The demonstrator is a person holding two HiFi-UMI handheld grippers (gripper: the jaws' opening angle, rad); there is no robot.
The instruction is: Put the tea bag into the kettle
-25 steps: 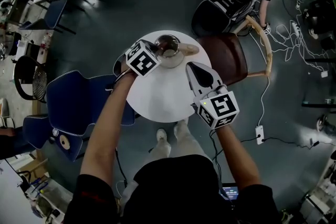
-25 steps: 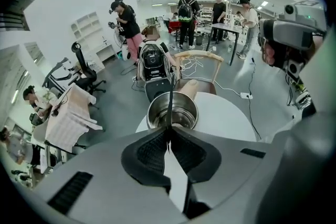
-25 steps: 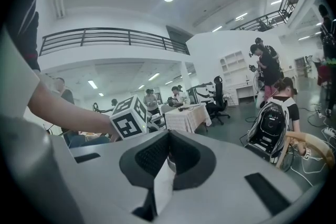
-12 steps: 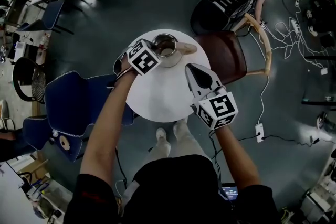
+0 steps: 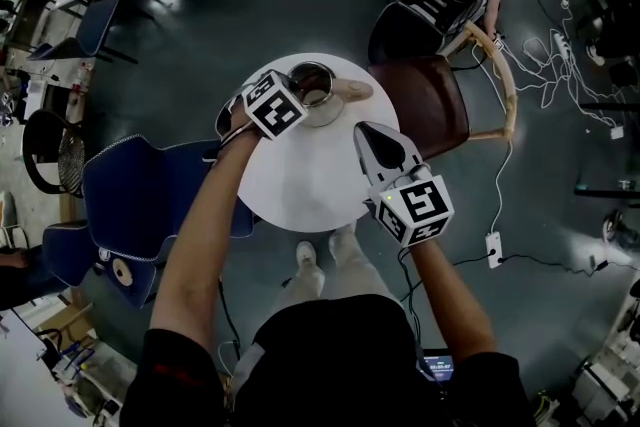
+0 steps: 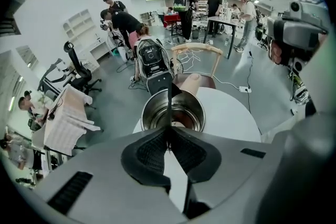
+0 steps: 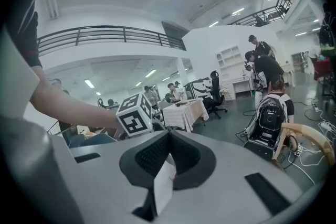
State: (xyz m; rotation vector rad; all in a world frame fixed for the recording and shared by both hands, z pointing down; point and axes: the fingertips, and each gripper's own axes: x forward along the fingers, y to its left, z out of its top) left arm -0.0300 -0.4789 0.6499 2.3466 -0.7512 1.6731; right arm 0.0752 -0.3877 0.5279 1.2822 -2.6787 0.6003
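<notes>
Left gripper [image 5: 298, 95] reaches forward, fingers [image 6: 149, 152] pinched together; right gripper [image 5: 375, 137] closed too.

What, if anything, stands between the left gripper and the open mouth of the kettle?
Nothing visible does: the kettle has no lid, and the left gripper, shut on a thin dark strip, sits right at its rim.

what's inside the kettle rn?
Steel wall and a brownish patch low inside the kettle; can't tell what it is. The thin dark strip pinched by the left gripper covers the middle.
</notes>
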